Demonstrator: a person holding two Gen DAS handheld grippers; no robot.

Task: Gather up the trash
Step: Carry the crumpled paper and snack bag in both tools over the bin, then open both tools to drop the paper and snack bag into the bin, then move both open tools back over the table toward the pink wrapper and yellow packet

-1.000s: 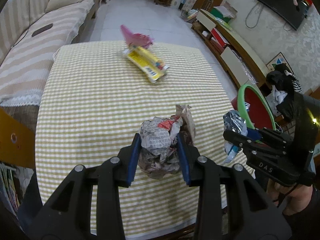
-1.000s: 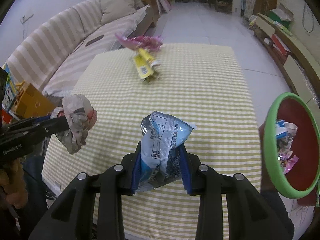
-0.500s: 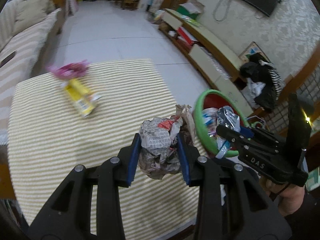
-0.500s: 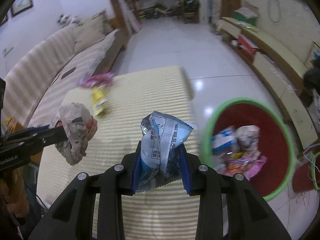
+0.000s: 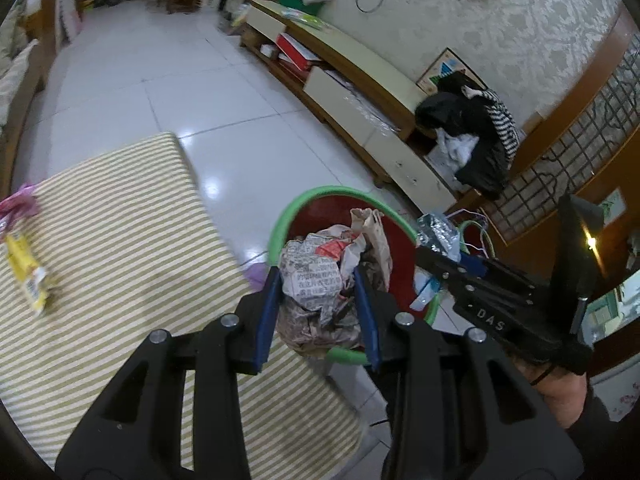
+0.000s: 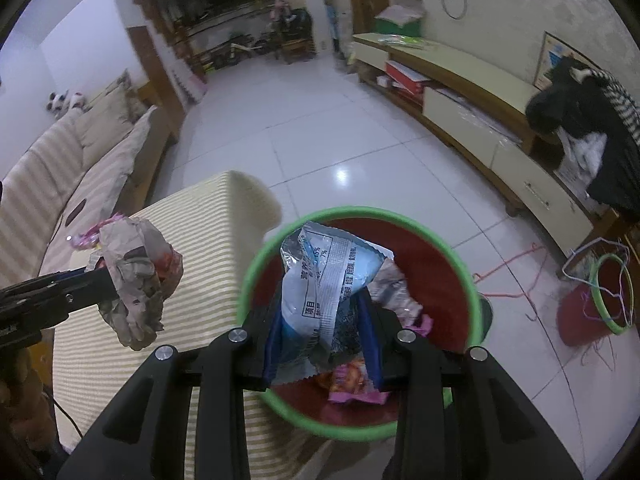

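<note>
Right wrist view: my right gripper (image 6: 322, 328) pinches a blue snack wrapper (image 6: 324, 284) above the red bin (image 6: 440, 264); my left gripper (image 5: 316, 304) pinches a crumpled newspaper wad (image 5: 316, 280) beside the table (image 5: 120, 240).

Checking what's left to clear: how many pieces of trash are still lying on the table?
2 visible: a yellow wrapper and a pink wrapper, both at the tablecloth's far left edge. More may lie outside the frame.

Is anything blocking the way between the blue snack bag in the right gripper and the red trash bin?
Nothing visible. The right gripper holds the snack bag over the open trash bin, which has only trash inside. The crumpled newspaper in the left gripper is off to the side.
</note>
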